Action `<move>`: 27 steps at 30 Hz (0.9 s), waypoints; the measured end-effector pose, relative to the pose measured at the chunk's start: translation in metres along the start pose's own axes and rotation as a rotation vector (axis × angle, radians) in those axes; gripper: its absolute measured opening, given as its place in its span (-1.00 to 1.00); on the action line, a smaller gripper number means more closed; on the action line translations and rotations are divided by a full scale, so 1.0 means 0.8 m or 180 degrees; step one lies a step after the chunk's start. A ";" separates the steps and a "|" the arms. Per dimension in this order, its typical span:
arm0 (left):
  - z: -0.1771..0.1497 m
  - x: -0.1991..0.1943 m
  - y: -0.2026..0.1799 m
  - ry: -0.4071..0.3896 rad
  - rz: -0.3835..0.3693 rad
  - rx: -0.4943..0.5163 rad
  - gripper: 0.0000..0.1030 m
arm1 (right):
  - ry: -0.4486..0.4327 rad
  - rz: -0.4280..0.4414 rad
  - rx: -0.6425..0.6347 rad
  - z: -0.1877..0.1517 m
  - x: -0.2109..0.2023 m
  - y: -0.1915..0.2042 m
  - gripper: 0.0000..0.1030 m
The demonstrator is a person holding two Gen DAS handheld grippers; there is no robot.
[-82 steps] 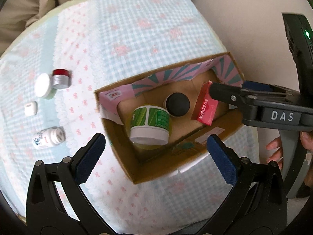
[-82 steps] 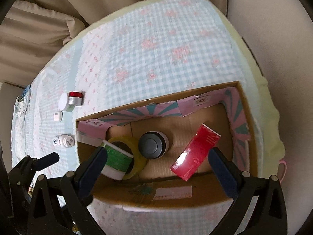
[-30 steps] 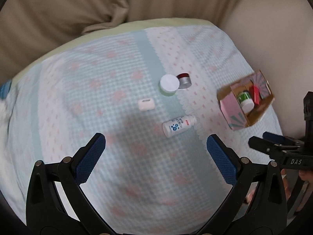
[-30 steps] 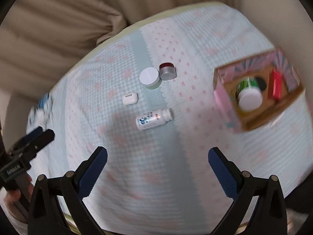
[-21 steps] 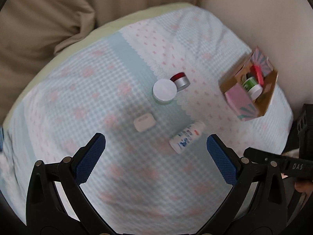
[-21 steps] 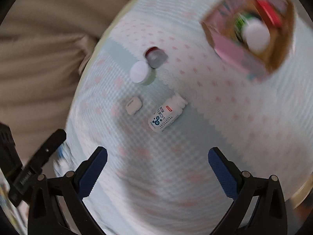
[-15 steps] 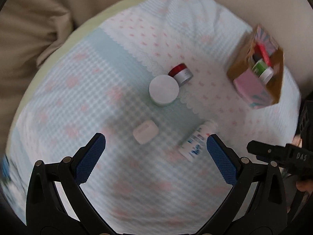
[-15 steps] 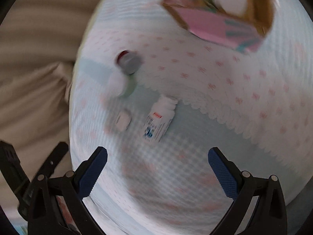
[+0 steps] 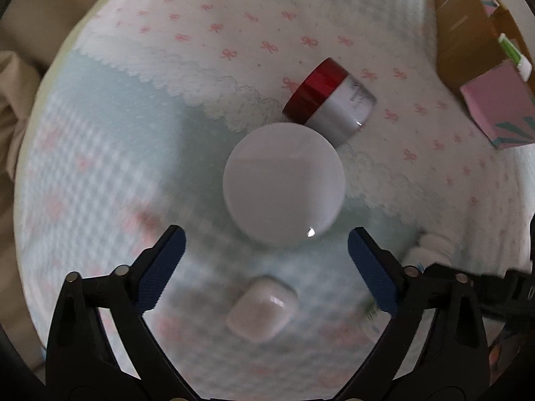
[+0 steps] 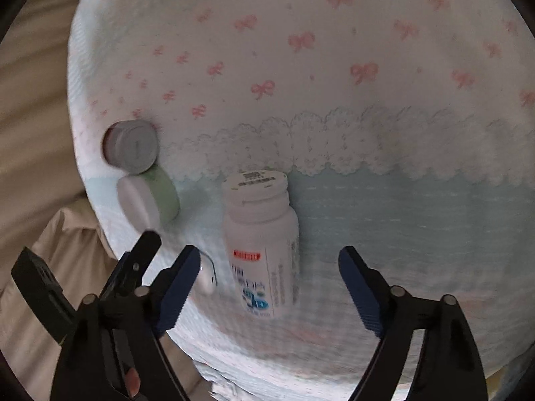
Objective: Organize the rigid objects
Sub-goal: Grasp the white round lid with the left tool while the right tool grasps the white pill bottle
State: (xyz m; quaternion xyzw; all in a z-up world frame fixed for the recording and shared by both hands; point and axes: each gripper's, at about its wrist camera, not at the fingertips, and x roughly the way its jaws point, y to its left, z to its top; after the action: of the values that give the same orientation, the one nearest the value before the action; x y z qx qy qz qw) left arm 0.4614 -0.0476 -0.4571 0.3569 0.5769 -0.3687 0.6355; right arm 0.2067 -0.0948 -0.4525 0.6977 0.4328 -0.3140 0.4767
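Note:
My left gripper (image 9: 265, 260) is open, low over the bed, with a white-lidded green jar (image 9: 284, 185) just ahead of its fingers and a small white case (image 9: 262, 309) between them. A red-lidded silver jar (image 9: 329, 100) lies on its side beyond. My right gripper (image 10: 269, 280) is open around a white pill bottle (image 10: 262, 244) lying on its side. The green jar (image 10: 148, 200) and the silver jar (image 10: 132, 148) show at its left. The cardboard box (image 9: 474, 26) sits far right in the left wrist view.
The bedspread (image 10: 367, 100) is white with pink bows and a light blue checked band. A beige pillow (image 10: 30, 117) lies past its left edge. The left gripper's body (image 10: 83, 294) shows at lower left in the right wrist view.
Both grippers have left the box and dropped close to the loose items. The left has closed in on the white-lidded jar and case, the right on the pill bottle.

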 end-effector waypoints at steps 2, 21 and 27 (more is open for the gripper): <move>0.008 0.012 0.000 -0.0002 -0.0046 0.0033 0.84 | 0.0006 0.0023 0.0106 0.001 0.011 -0.001 0.41; 0.026 0.043 -0.011 -0.0074 -0.0038 0.0056 0.31 | 0.0125 -0.0235 0.0222 0.014 0.037 0.005 0.06; 0.011 0.017 -0.008 -0.0176 -0.0075 -0.0140 0.31 | 0.0159 -0.0116 0.0182 0.015 0.035 0.012 -0.06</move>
State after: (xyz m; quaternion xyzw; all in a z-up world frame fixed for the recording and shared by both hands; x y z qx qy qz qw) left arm 0.4607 -0.0593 -0.4701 0.3256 0.5712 -0.3732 0.6545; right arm 0.2271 -0.0989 -0.4766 0.7107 0.4481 -0.3174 0.4397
